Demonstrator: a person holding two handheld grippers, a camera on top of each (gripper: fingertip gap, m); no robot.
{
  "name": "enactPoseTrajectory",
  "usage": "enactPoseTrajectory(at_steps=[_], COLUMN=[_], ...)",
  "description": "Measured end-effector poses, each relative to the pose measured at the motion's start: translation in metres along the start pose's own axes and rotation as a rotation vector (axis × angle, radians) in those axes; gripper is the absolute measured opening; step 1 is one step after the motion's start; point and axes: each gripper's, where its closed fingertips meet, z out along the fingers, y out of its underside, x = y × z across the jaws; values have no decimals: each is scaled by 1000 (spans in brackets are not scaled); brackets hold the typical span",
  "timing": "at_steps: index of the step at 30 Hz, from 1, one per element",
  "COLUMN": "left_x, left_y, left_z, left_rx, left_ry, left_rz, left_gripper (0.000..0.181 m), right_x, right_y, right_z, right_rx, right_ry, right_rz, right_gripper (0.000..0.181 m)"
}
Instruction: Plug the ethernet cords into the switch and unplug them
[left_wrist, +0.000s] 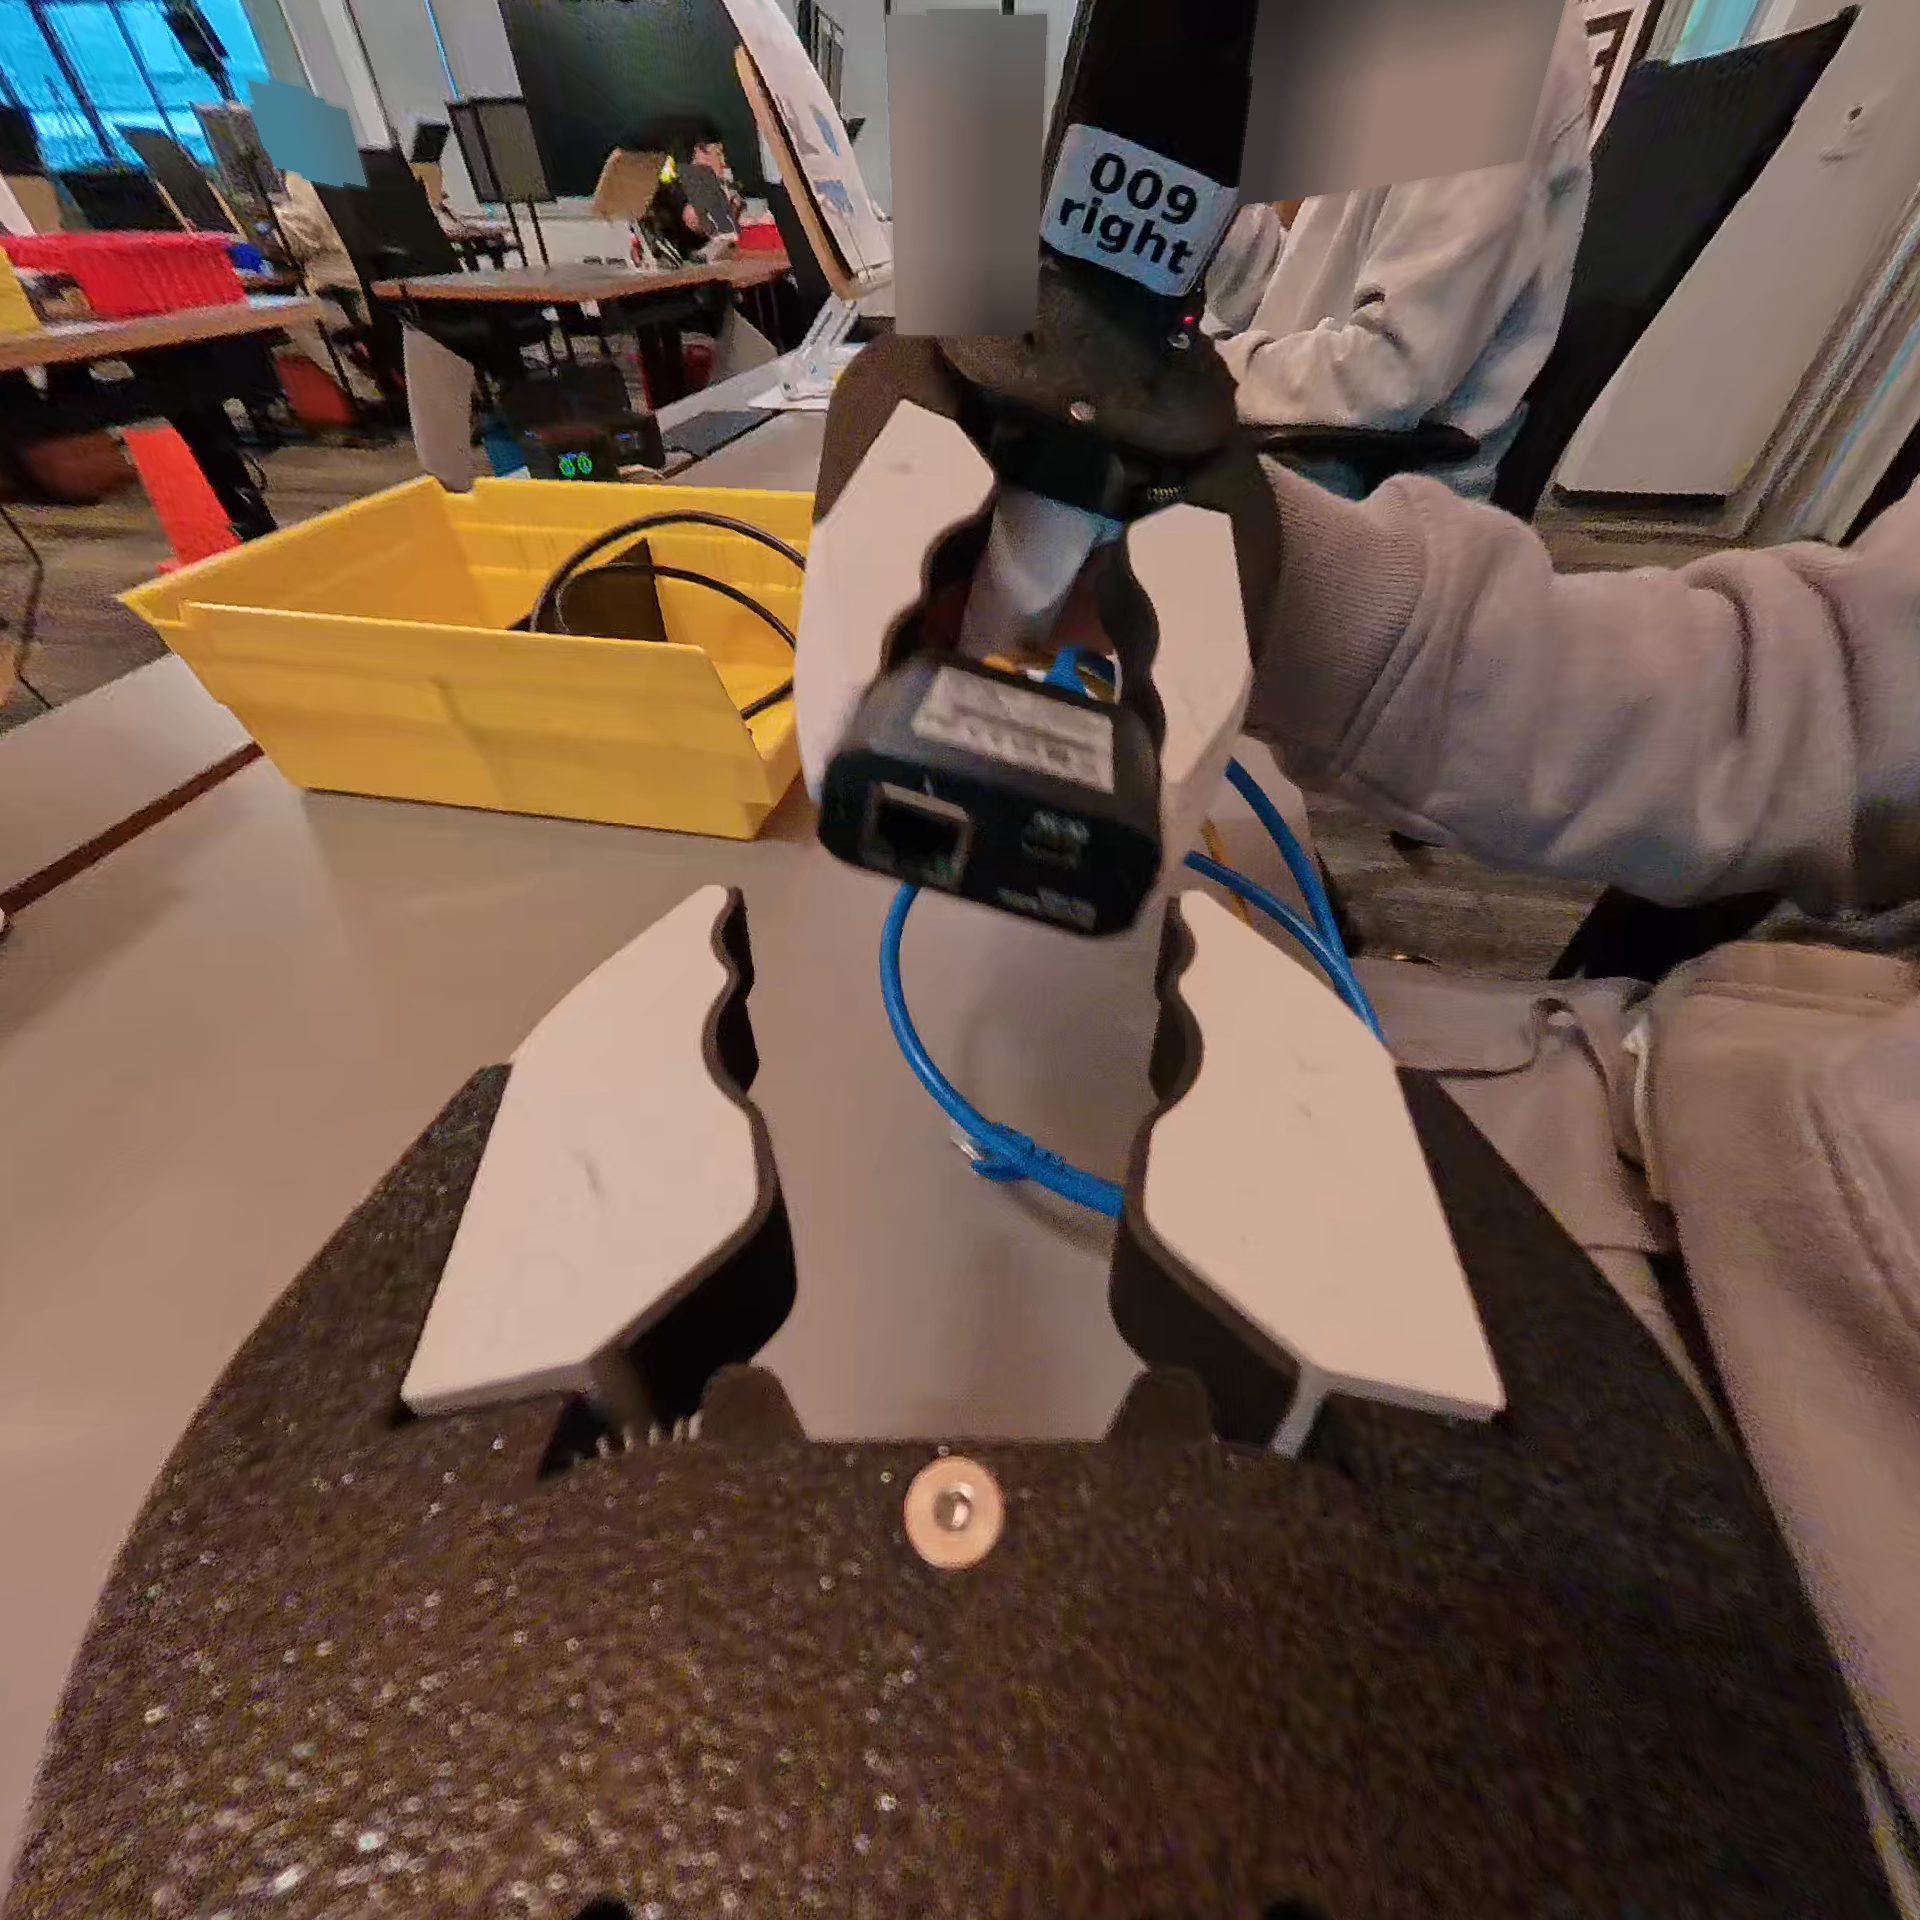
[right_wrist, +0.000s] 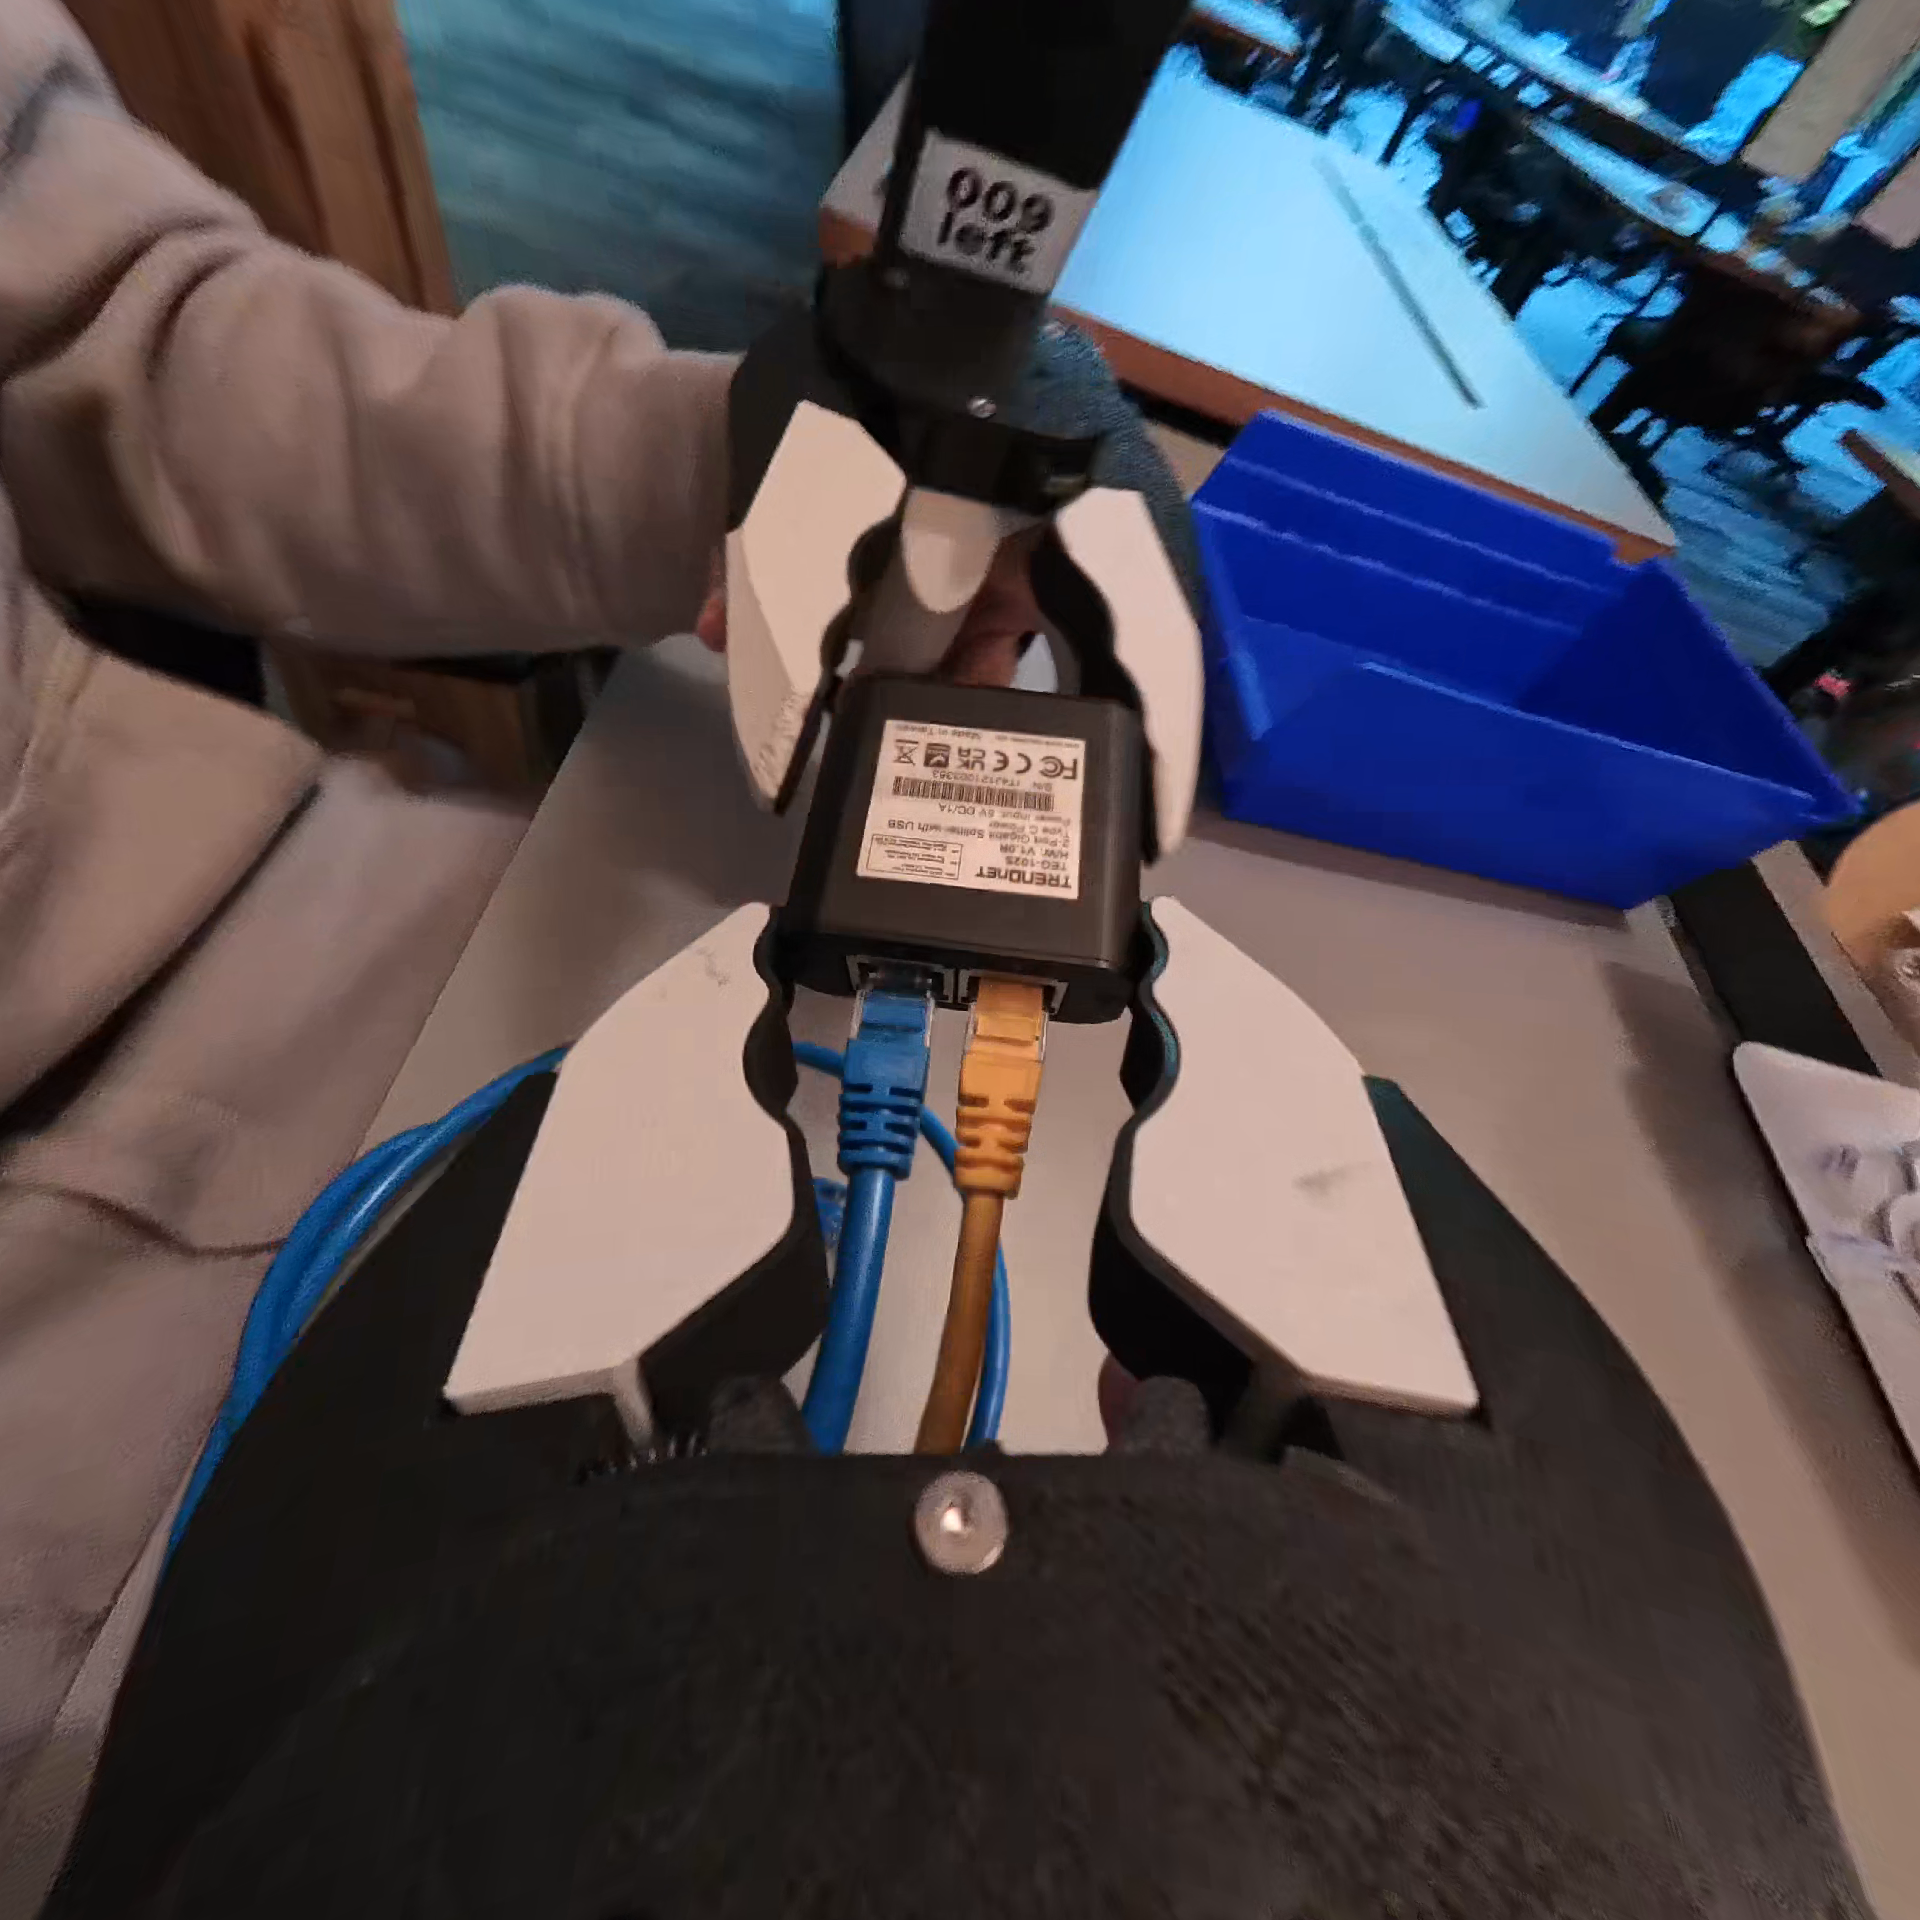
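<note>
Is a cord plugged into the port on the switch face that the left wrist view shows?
No, the port on that face of the switch is an open, empty socket.

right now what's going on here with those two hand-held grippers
A person works two tools over a grey table. The right hand-held gripper clamps the black switch, with a blue cord and a yellow cord plugged into one end. The left hand-held gripper flanks the other end, whose port is empty; its grip is unclear.
</note>
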Motion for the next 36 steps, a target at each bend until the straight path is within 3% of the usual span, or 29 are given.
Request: enactPoseTrajectory(at_steps=[6, 9, 14, 16, 20, 25, 28, 32, 36], left_x=[12, 6, 1, -7, -9, -4, -3, 1, 3], left_y=[8, 15, 16, 12, 8, 6, 10, 23, 21], left_z=[12, 13, 15, 14, 9, 11, 13, 16, 18], left_rx=[-59, -125, -138, -112, -39, 6, -6, -127, -129], left_ry=[37, -22, -68, -119, -102, -55, -47, -62, -57], left_rz=[37, 110, 196, 208, 174, 141, 149, 218, 214], left_gripper=[78, 65, 62, 62, 62, 61, 61, 62, 64], right_x=[-4, -7, -5, 5, 10, 4, 2, -1, -2], right_y=[13, 15, 17, 19, 11, 5, 9, 19, 19], right_z=[13, 14, 12, 10, 6, 1, 0, 1, -1], right_rx=[-125, -150, -192, -201, -72, 62, 24, -123, -192], right_ry=[-38, -73, -77, -11, 56, 33, 19, 0, -9], right_rz=[-56, -43, -67, -75, -44, 1, -2, -101, -138], right_gripper=[62, 62, 62, 61, 60, 57, 56, 56, 56])
